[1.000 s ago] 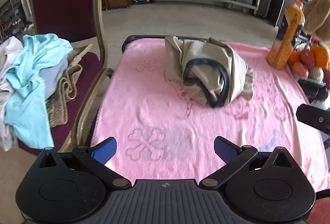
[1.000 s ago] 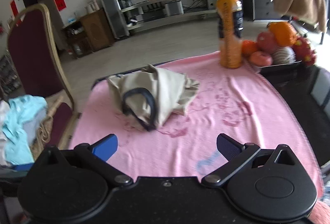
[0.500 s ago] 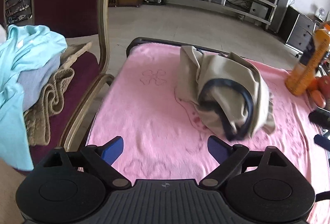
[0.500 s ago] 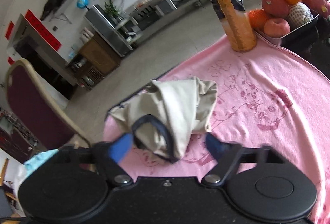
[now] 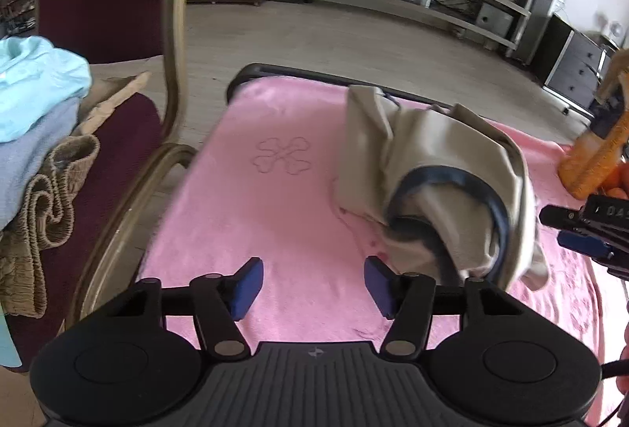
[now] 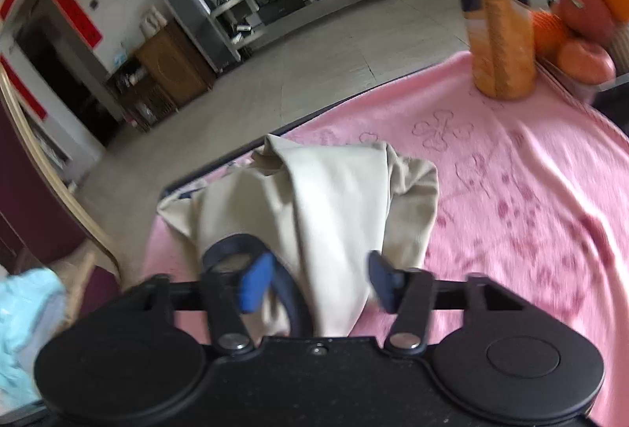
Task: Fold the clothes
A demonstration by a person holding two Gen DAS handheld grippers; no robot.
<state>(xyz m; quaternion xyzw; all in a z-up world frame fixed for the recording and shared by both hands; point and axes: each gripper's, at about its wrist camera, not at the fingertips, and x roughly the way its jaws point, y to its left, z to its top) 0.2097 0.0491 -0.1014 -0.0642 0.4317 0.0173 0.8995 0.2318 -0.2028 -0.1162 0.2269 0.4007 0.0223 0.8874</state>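
Note:
A crumpled beige garment with a dark blue collar [image 5: 440,187] lies on the pink towel [image 5: 275,199] that covers the table. My left gripper [image 5: 310,285] is open and empty, low over the towel just left of the garment. My right gripper [image 6: 318,281] is open, its jaws on either side of the garment's [image 6: 326,214] near edge beside the blue collar, not closed on it. The right gripper's fingers also show at the right edge of the left wrist view [image 5: 585,242].
A maroon chair [image 5: 98,14] stands left of the table with a pile of clothes [image 5: 35,104] on its seat. An orange juice bottle [image 6: 495,14] and a tray of fruit [image 6: 582,30] stand at the table's far right. The table's far edge [image 5: 275,71] borders open floor.
Both grippers have moved forward toward the garment and their jaws have narrowed. The right gripper now straddles the garment's near edge; the left sits closer to its left side.

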